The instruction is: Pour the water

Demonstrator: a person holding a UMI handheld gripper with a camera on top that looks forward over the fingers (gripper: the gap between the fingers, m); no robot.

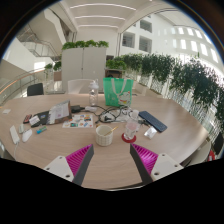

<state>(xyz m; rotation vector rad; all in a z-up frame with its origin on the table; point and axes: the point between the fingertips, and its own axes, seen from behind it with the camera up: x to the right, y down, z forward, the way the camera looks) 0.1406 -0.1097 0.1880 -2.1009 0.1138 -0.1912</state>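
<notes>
The hand-held gripper (pixel 112 160) is spread wide with nothing in it, and its two pink pads sit low and near, over the bare front of the round wooden worktop (pixel 55 160). Farther away, near the middle of the worktop, there is a clear bottle (pixel 130 127) standing up, just ahead and a bit to the right of the fingers. Just left of it is a pale bowl or cup (pixel 104 133). I think these two are the things for pouring water, but they are too small to be sure. Behind them stands a green bag (pixel 118 92), and a dark flat phone-like thing (pixel 153 122) lies to the right. Papers and small boxes (pixel 45 117) lie on the left side. The grab has not begun, so most of the job is left. If the fingers come in too fast or off to one side, they could knock the bottle over. They could also bump the bowl, since it sits so close. Water could then spill onto the papers.
</notes>
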